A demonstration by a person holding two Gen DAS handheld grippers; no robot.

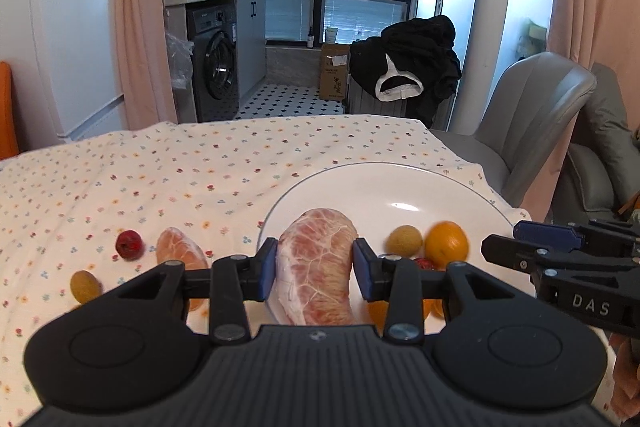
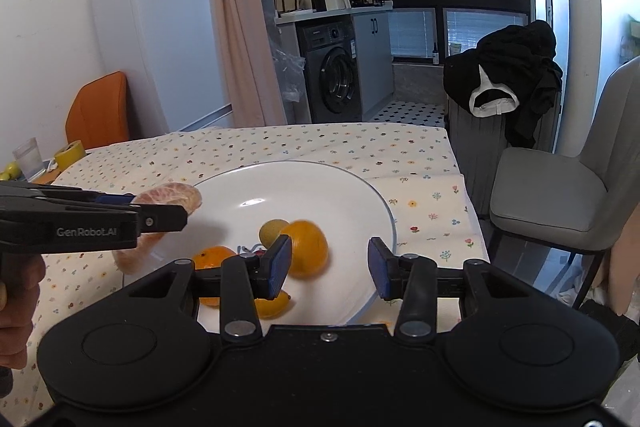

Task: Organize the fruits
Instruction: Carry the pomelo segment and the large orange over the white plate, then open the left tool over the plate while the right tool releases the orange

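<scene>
We hold a two-finger gripper in each hand over a table covered with a flower-print cloth (image 1: 168, 171). Our left gripper (image 1: 316, 267) is closed on a large peeled pomelo segment (image 1: 316, 259), the blue pads pressing its two long sides so the soft flesh is carried without folding. The segment hangs over the near left edge of a white plate (image 1: 400, 187), which we judge to be the collecting place for the fruit.

Several pieces already lie on the plate: a round orange (image 2: 306, 247), a small yellow-green fruit (image 2: 272, 230) touching it, a second orange (image 2: 214, 255) nearer us, and a small red fruit that is mostly hidden behind the grippers.

Our right gripper (image 2: 330, 267) hovers above the plate's near right part with its jaws spread wide and nothing between them, apparently kept clear of the incoming segment.

Still on the cloth, left of the plate, wait another pomelo segment (image 1: 180, 251), a red fruit (image 1: 129, 244) and a yellow-green fruit (image 1: 84, 285). We judge these remain to be gathered.
</scene>
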